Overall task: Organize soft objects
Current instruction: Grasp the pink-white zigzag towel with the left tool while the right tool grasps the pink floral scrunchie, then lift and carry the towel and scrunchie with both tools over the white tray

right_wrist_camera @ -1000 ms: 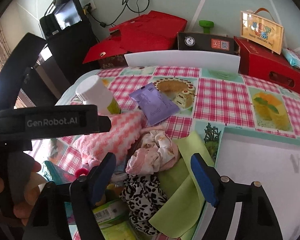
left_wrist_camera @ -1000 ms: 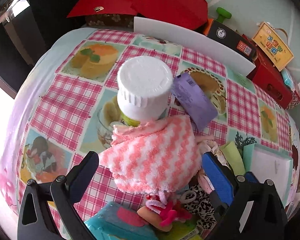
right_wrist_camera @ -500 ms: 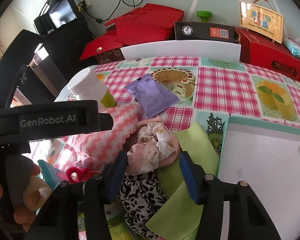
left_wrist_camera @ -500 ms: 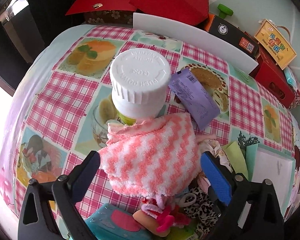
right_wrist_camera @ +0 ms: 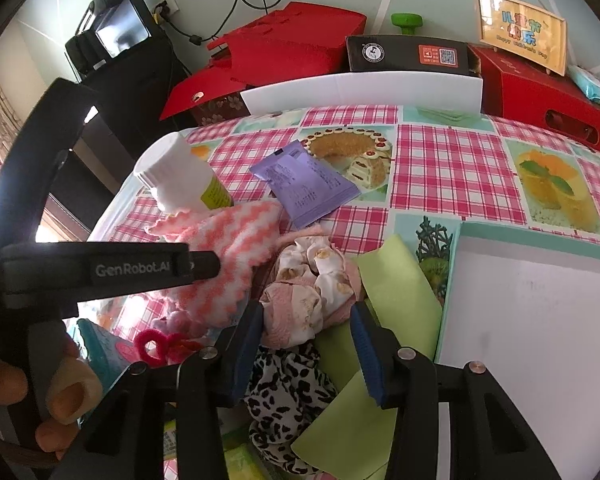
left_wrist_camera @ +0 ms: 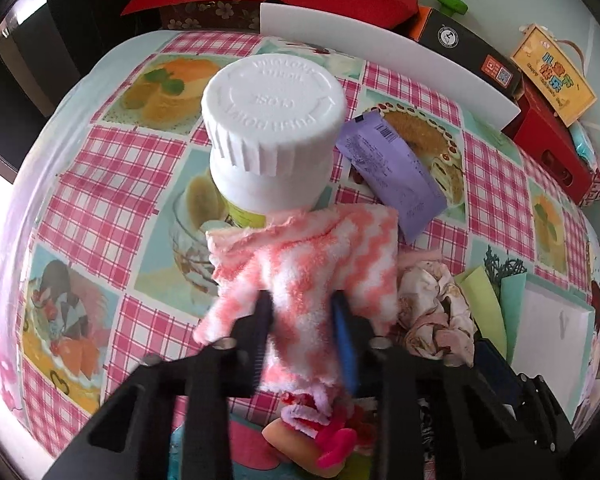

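Risk sits just ahead of the left gripper (left_wrist_camera: 304,334), whose jaws have just been closing and now pinch the pink-and-white fleece cloth (left_wrist_camera: 312,264): its far edge touches the white bottle (left_wrist_camera: 274,136), so lifting could topple it. Right gripper (right_wrist_camera: 306,344), also closing, brackets the floral scrunchie (right_wrist_camera: 312,288); contact unclear.

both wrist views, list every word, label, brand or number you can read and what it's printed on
"GenRobot.AI": strap on the left gripper, seen in the right wrist view.
"PUSH DOWN": raised letters on the white bottle cap, upside down; the rest of the ring is unclear.
"Happy Children's Day": yellow sign; its large Chinese characters I cannot read surely.
Purple packet: print and barcode too small.
Black box: logo and QR code only, unreadable.
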A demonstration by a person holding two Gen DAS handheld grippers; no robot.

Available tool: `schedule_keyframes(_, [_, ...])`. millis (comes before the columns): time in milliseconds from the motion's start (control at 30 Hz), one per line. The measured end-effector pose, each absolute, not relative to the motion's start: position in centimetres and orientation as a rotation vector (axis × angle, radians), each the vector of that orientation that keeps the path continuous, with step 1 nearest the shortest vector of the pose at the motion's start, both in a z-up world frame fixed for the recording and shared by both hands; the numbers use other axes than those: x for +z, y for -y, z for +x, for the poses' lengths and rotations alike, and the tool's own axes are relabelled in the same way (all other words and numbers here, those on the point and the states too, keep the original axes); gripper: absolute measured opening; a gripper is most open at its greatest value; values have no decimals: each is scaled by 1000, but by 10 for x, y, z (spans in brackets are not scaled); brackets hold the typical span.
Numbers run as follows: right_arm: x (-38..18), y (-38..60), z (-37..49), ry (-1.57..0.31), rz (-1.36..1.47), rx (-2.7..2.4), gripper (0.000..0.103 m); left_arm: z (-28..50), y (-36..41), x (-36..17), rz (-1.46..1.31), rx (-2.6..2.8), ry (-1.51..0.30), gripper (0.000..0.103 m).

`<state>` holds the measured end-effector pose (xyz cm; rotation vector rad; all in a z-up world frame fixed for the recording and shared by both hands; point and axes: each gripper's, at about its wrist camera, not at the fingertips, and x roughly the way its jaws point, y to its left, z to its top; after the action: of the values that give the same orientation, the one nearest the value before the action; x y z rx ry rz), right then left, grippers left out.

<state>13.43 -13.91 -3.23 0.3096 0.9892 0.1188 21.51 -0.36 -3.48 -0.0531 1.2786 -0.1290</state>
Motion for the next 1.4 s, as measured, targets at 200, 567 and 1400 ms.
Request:
schedule_keyframes(200, [-32, 138, 134, -990, 308, 125, 37, 213, -4, -27, -107, -161, -1247, 17])
schedule_keyframes(567, [-30, 136, 133, -989, 295, 136, 16, 207, -20, -10, -196, -202, -1199, 15])
schedule_keyframes(1400, [-19, 141, 126, -942, 313, 136, 10, 195, -48, 37, -305, -186, -1026, 13])
